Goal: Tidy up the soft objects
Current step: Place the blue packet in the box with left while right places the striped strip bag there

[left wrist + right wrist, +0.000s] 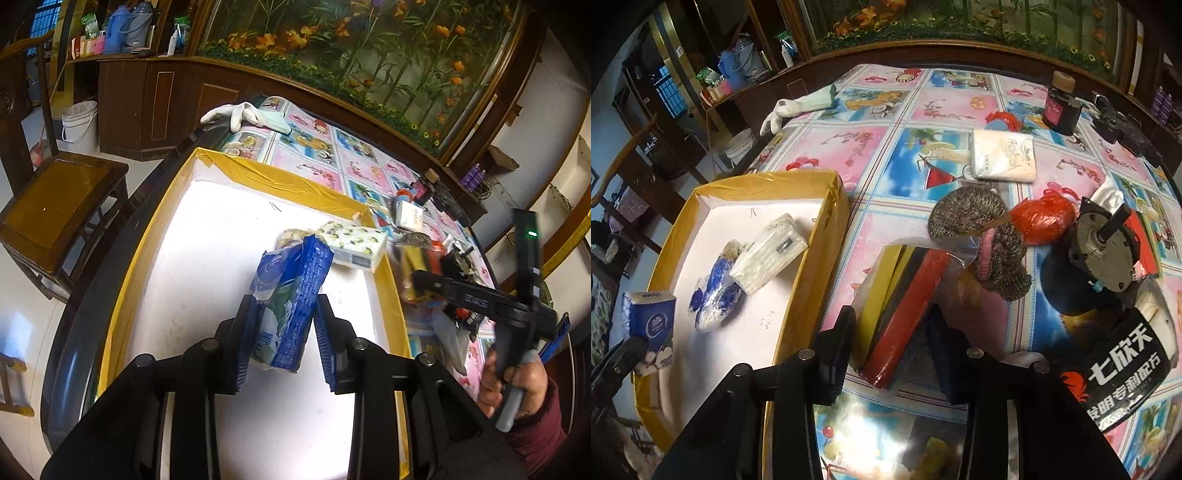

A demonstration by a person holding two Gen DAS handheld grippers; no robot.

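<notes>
Over tray [207,162] — claw-held tissue pack [288,306]

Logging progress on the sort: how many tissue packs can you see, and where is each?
3. A blue tissue pack in the left gripper above the yellow box; a patterned pack lying inside it; a white pack on the tablecloth. Clutter may hide more.

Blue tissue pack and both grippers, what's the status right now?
Left gripper shut on blue tissue pack, above yellow-rimmed box. Right gripper around sponge pack. Nothing blocking.
</notes>
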